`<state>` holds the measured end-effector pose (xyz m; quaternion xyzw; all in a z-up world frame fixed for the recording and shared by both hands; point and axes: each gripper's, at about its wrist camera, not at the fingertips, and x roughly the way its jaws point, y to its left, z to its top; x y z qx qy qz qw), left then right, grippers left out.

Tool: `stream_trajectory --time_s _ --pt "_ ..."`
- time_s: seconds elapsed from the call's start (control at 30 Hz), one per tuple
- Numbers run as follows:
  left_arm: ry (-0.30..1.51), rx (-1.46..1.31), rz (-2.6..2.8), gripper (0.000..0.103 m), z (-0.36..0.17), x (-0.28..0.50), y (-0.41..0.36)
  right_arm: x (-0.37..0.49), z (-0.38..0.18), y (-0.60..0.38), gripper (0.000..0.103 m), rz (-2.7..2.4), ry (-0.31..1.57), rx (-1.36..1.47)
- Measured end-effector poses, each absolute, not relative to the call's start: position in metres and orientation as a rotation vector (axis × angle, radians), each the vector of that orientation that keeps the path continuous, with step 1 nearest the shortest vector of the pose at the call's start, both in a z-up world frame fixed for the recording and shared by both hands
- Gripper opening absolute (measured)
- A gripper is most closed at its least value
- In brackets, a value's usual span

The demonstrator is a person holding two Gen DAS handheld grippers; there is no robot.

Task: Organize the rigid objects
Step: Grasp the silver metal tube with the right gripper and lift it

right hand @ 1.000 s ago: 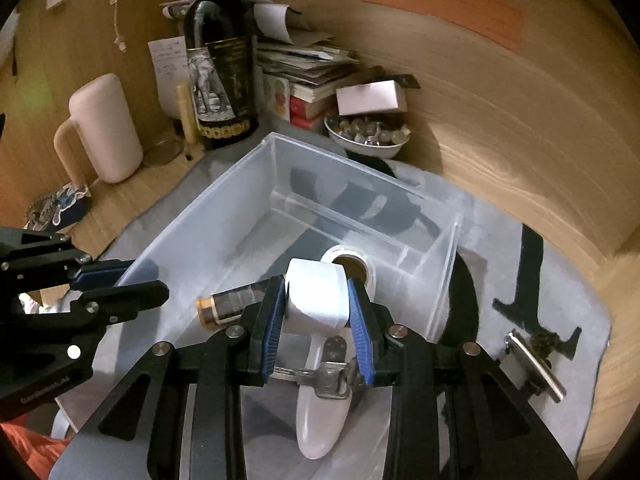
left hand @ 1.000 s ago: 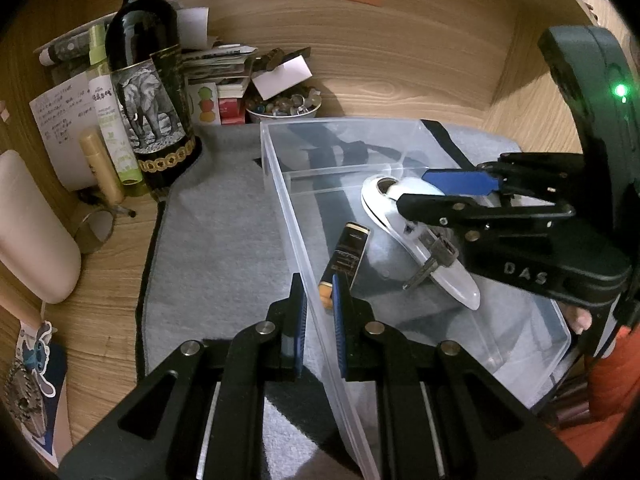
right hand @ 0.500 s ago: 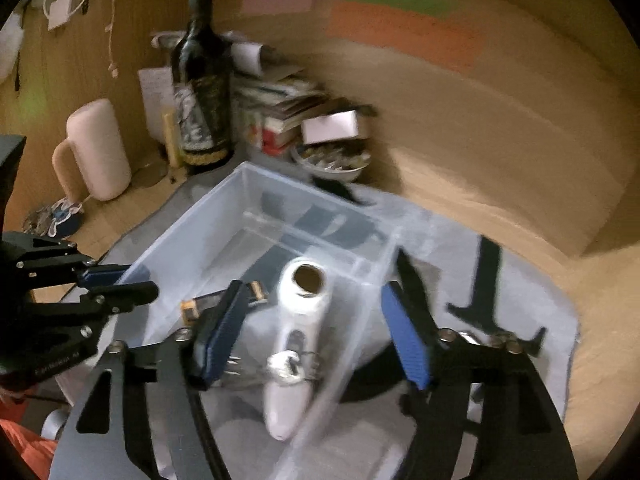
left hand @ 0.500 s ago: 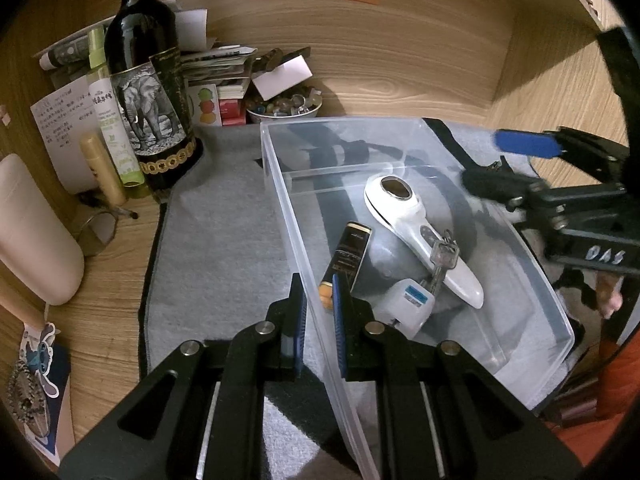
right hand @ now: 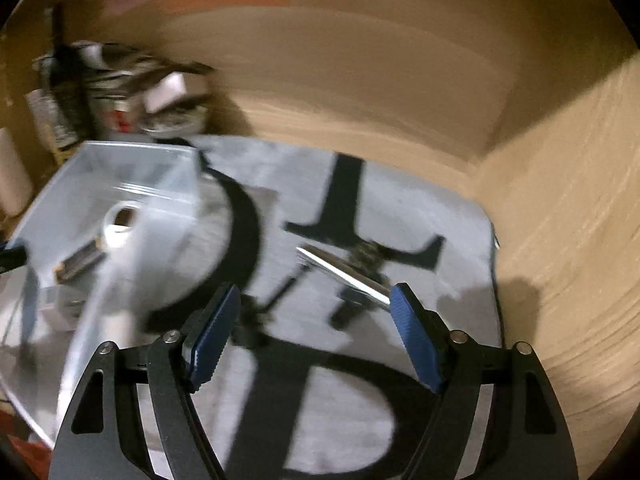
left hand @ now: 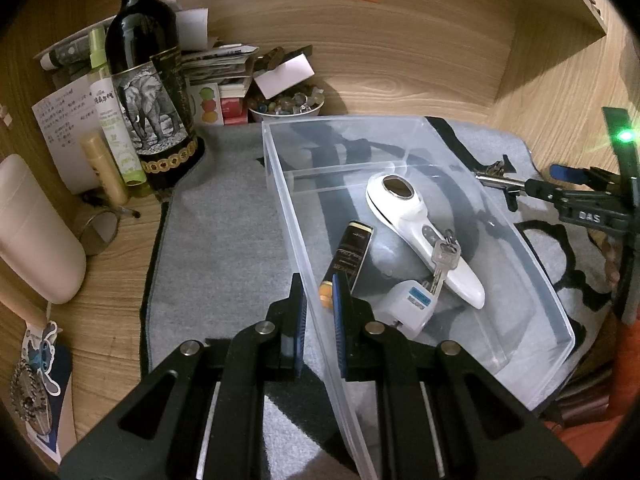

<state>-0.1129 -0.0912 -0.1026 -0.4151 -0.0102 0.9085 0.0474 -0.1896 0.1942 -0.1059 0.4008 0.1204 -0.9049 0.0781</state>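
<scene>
My right gripper (right hand: 314, 336) has dropped the white key fob (left hand: 408, 308) into the clear plastic bin (left hand: 532, 256) and swung away, jaws opening, empty. My left gripper (left hand: 318, 312) clamps the bin's wall. The shiny metal bar (right hand: 344, 274) at frame centre may skid aside if I rush.

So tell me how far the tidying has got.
Done: a white handheld device, keys, a white charger and a dark tube lie in the clear bin. In hand: left gripper clamps its wall; right gripper, opening, holds nothing. Left: the shiny metal piece on the mat.
</scene>
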Motion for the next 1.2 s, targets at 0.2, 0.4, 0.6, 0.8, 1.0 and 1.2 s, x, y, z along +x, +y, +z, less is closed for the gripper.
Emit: stream_trajectory --time_s 0.2,0.4,0.6,0.8,1.0,1.2 --pt "-0.031 -1.269 2.777 0.013 -0.103 -0.112 -0.090 -0.223 -0.127 0.220 0.072 -2.717 0.278 1.316" --pt "-0.027 -1.277 2.776 0.013 -0.103 -0.112 -0.090 -0.241 -0.142 0.234 0.057 -2.698 0.173 1.403" --pt "-0.030 -1.286 2.775 0.013 -0.104 -0.113 -0.090 -0.234 -0.146 0.237 0.031 -2.612 0.085 1.432" --pt "-0.028 -1.287 2.775 0.013 -0.103 -0.113 -0.090 -0.211 -0.138 0.226 0.019 -2.587 0.130 1.373" --pt "-0.028 -1.287 2.777 0.013 -0.104 -0.113 -0.090 -0.188 -0.136 0.197 0.016 -2.506 0.292 1.336" --pt "-0.027 -1.288 2.776 0.013 -0.104 -0.113 -0.090 -0.193 -0.136 0.190 0.018 -2.512 0.324 1.333"
